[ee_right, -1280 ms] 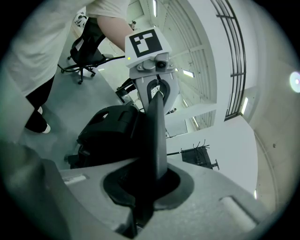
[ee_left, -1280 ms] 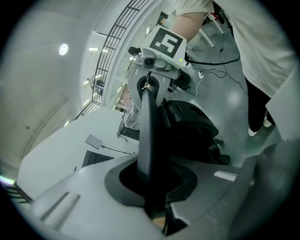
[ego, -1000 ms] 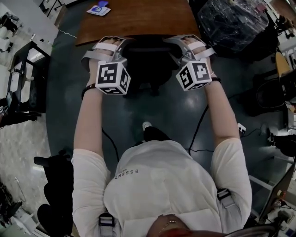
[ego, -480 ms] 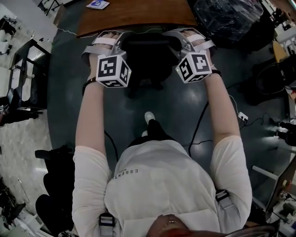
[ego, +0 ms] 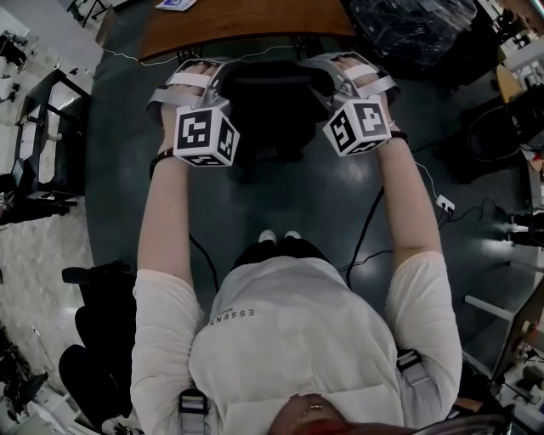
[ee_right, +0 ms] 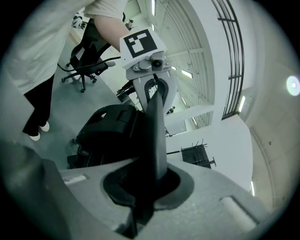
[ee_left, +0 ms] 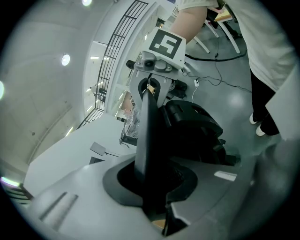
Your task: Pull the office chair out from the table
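As the left tongs [ego: 212, 72] and right tongs [ego: 327, 66] each pinch nearly shut on a side edge of the backrest of the black office chair [ego: 272, 110], it stands between them, just clear of the wooden desk [ego: 246, 21]; a cable [ego: 365, 229] trails across the floor nearby.

**Fig.** An open laboratory-office hall, seen through my head camera and my two gripper cameras.

- **Office features:** a wooden table [ego: 246, 25] with a black office chair [ego: 272, 102] near it, and another swivel chair [ee_right: 89, 61] on the smooth grey floor [ego: 323, 204].
- **Laboratory features:** a loose black cable [ego: 367, 228] trails across the floor, and a white plug block [ego: 444, 204] lies nearby. A black-framed stand [ego: 41, 110] is at one side, and a plastic-wrapped bundle [ego: 416, 30] sits beside the table.
- **Hall features:** a high ceiling with round lamps [ee_left: 65, 59] and a railed upper gallery [ee_right: 232, 61].
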### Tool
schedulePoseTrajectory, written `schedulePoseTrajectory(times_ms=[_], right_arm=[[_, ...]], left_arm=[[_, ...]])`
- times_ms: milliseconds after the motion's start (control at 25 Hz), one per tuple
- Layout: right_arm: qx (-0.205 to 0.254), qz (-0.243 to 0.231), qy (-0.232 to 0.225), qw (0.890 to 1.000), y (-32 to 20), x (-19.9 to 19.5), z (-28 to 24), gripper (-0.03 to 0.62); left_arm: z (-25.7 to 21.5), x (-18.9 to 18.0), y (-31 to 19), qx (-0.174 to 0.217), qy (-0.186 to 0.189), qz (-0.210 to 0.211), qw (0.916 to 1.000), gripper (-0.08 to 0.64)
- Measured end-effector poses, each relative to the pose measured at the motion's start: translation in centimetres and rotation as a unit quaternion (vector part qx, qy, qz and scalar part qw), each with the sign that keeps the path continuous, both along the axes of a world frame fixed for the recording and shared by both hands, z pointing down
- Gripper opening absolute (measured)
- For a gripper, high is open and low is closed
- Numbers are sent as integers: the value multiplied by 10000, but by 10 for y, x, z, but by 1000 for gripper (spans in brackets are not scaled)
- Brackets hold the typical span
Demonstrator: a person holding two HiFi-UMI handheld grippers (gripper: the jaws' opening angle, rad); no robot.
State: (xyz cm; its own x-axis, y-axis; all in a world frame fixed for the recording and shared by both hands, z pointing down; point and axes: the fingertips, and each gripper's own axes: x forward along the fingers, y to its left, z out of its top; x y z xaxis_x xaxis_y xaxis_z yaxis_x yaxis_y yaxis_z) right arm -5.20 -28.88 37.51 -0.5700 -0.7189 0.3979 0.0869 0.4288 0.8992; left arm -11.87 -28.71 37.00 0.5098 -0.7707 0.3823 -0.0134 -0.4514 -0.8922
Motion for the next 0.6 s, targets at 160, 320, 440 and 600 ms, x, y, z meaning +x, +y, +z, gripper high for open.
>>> schedulePoseTrajectory(times_ms=[160, 320, 440, 600], right_arm=[[-96, -52, -16, 9999, 15, 7, 0, 17], [-124, -96, -14, 9999, 30, 16, -1, 17], [-150, -140, -17, 9998, 41, 22, 0, 18], [-219, -222, 11, 9995, 56, 29, -1, 20]], left_arm=[[0, 6, 16, 19, -45, -19, 10000, 64], [-1, 16, 32, 3, -48, -118, 9999, 64], [0, 21, 44, -47, -59, -199, 9998, 64], [-1, 29, 58, -83, -30, -305, 9995, 64]])
